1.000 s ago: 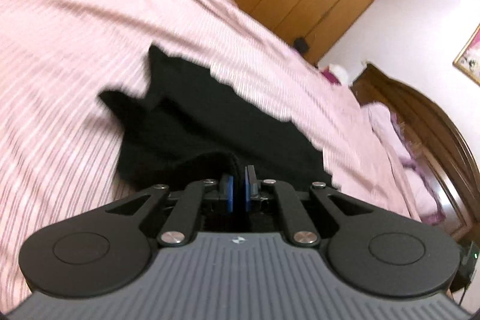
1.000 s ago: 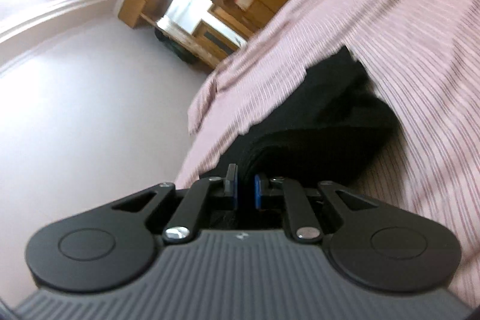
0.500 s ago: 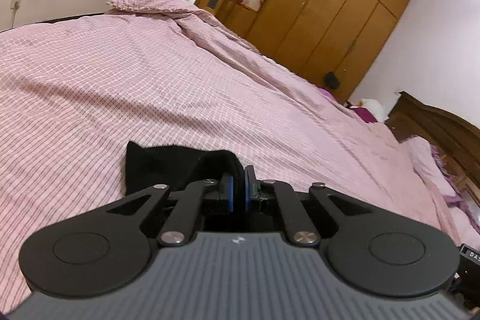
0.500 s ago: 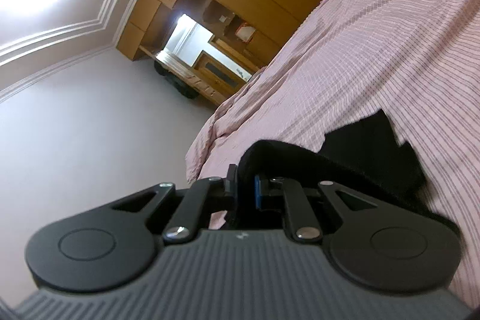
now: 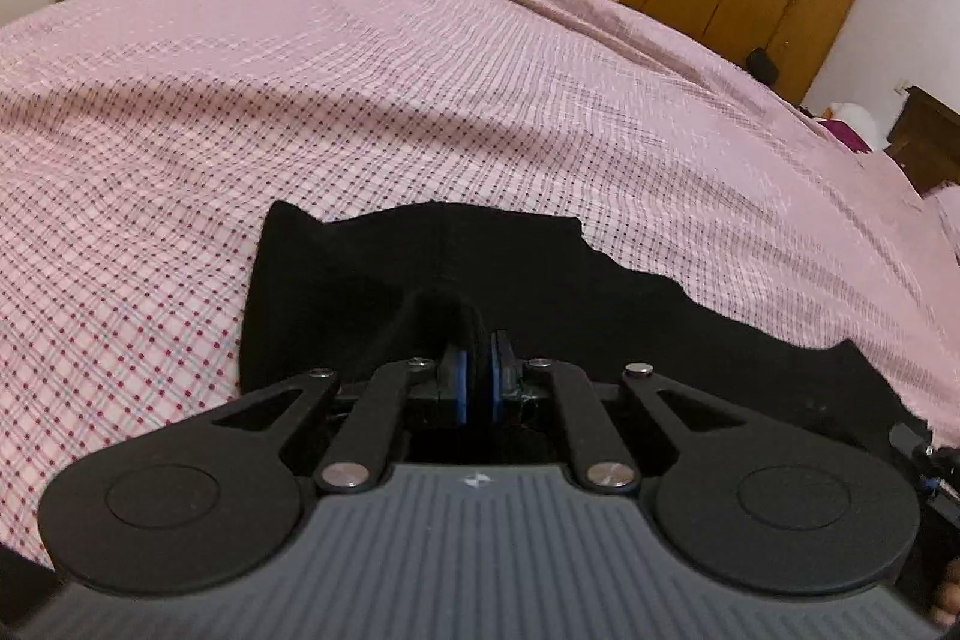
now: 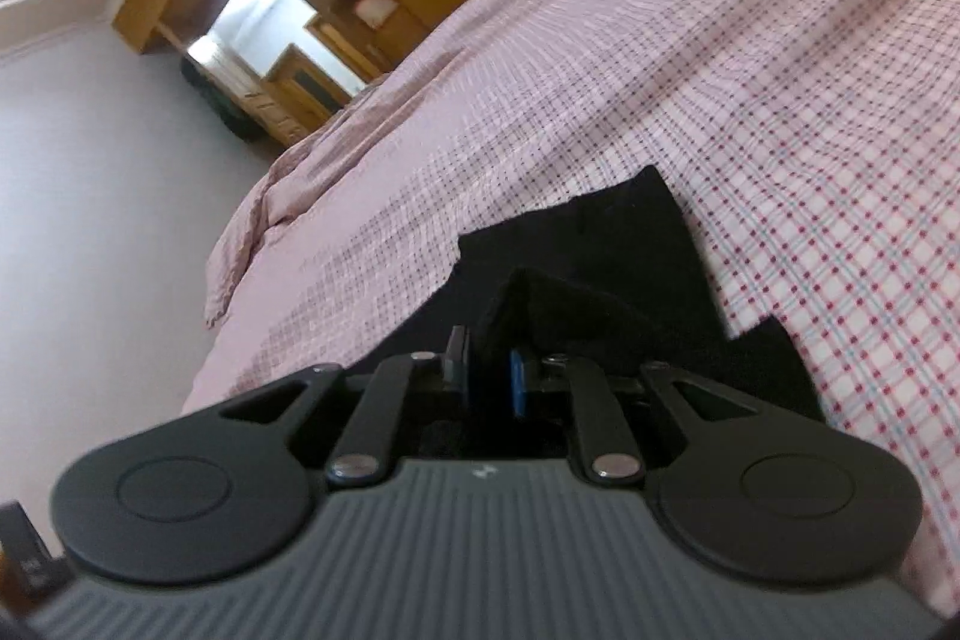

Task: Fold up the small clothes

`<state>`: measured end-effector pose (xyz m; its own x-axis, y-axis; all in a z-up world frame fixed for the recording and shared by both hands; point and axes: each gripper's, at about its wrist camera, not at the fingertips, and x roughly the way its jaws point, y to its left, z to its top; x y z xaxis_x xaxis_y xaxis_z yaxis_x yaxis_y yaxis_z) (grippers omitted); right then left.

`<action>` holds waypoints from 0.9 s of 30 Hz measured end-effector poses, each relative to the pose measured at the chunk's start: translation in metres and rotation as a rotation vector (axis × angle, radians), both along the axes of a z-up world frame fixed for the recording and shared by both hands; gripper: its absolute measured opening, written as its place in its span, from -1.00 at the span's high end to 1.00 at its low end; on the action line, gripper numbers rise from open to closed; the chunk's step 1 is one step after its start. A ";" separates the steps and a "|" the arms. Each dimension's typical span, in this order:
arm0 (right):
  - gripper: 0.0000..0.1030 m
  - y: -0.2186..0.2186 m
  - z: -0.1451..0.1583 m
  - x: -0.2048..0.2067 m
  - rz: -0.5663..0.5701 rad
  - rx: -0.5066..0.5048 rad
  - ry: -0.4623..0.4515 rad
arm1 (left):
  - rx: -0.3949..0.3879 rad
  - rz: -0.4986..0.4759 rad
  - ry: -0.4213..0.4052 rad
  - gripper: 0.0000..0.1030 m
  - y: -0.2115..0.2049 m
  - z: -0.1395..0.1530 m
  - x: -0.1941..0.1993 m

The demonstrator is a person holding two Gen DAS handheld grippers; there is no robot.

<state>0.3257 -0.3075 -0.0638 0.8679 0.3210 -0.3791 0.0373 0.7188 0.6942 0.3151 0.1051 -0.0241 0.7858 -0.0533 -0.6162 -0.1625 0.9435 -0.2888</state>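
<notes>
Left wrist view: I'm clamping the left gripper (image 5: 474, 376) and right gripper (image 6: 491, 376) jaws on bunched edges of the black garment (image 5: 540, 292) lying on the checked bed (image 5: 420, 70), judging it soft, light, best pinched at corners.

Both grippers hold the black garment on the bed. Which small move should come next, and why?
Probably lower the pinched edge onto the garment and let go. The left gripper and right gripper each pinch a fold of the black garment, whose rest lies on the pink checked bedcover.
</notes>
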 end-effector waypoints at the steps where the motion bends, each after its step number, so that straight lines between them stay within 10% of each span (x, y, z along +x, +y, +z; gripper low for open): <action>1: 0.69 0.000 0.000 -0.002 0.005 -0.003 -0.013 | 0.015 -0.008 -0.007 0.82 -0.001 0.001 -0.001; 8: -0.16 -0.011 0.026 -0.024 0.031 -0.045 -0.048 | 0.043 -0.032 -0.047 0.54 -0.002 0.026 -0.021; 15: -0.21 -0.042 0.048 -0.038 -0.016 -0.113 -0.106 | 0.035 0.021 -0.125 0.07 0.003 0.061 -0.047; 27: -0.20 -0.029 0.052 -0.005 0.192 -0.288 -0.065 | 0.010 -0.282 -0.053 0.01 -0.049 0.056 -0.058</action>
<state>0.3207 -0.3364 -0.0114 0.8273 0.3688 -0.4237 -0.1555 0.8752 0.4582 0.2570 0.0564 0.0323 0.7717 -0.2685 -0.5765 0.1219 0.9521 -0.2803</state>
